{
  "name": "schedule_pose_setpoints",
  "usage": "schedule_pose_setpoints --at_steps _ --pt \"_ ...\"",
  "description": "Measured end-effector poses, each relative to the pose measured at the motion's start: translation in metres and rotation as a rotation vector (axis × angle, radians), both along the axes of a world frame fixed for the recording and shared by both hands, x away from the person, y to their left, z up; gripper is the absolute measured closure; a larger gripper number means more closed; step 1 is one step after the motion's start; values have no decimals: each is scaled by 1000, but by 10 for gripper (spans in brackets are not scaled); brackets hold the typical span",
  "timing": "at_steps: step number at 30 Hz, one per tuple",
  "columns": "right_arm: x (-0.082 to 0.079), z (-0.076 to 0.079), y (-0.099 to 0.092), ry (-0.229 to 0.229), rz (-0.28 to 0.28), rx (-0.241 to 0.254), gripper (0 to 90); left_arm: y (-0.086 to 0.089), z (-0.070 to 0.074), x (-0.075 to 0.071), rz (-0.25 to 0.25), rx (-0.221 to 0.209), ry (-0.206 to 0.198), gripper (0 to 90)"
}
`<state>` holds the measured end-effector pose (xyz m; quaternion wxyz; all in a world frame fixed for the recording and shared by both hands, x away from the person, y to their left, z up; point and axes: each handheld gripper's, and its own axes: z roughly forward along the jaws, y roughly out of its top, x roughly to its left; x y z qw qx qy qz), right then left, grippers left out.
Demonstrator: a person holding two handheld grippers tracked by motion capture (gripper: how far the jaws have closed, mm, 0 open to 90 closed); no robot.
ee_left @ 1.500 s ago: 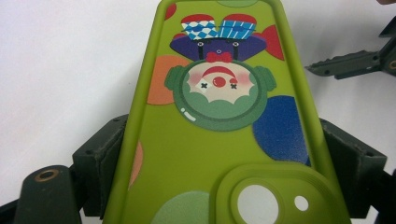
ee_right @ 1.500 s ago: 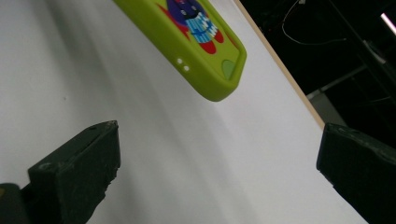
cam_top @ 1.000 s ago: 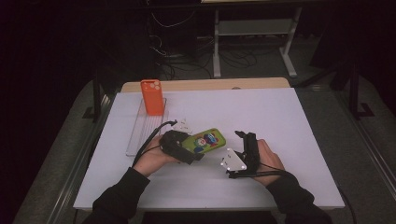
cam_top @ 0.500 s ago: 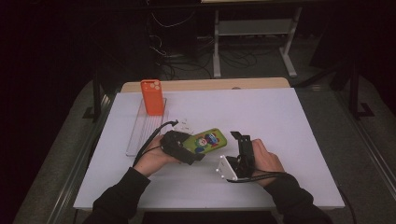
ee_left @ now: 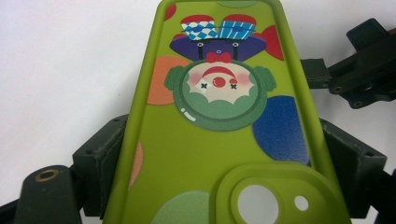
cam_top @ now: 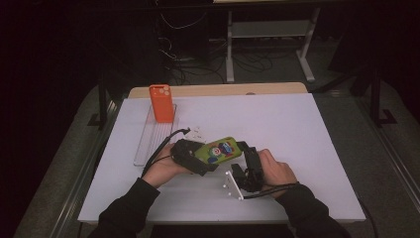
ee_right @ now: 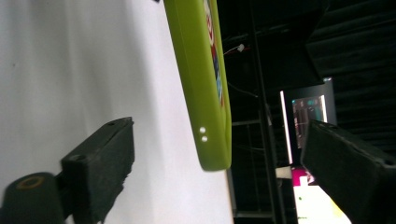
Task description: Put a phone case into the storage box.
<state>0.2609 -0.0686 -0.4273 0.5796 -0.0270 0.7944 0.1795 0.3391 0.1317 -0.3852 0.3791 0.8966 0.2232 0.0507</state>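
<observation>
**Right gripper moves up to the green case**

Since a second ago my right gripper (cam_top: 246,151) has slid in from the side to the end of the green phone case (cam_top: 216,149). Its jaws have just been closing a little. From the right gripper view, the end of the case (ee_right: 205,84) now sits between the two black jaws, but there is a gap on both sides, so the pads do not press on it.

My left gripper (cam_top: 195,157) has stayed put. It grips the case by its two long edges near the camera hole, and the jaws stand wide because the case (ee_left: 219,121) is wide. I see a clown picture on it.

The case is held up a bit above the white worktop (cam_top: 297,124), near the front middle. An orange phone case (cam_top: 162,103) stands upright at the far left, on a clear tray (cam_top: 148,144).
</observation>
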Motion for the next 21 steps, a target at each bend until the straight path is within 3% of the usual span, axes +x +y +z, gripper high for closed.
schedule_pose_setpoints --at_steps 1,2,3,5,10,16,21 --pt "0 0 1 -6 6 -12 134 0 0 0 -12 11 1 151" --pt "0 0 1 -14 10 -22 152 -2 -1 -1 -2 -8 5 151" --pt "-1 0 3 -31 14 -15 178 -1 0 0 -21 16 0 151" --pt "-2 0 4 -48 23 -21 236 -3 0 -2 -9 -6 1 151" --pt "-5 -2 7 -71 37 -35 339 -4 0 -3 -31 6 -3 151" --pt "-4 -6 8 -84 49 -68 489 -6 0 -5 -41 -7 -1 151" --pt "-6 -7 9 -63 63 -82 611 -6 -1 -4 -44 4 -12 151"
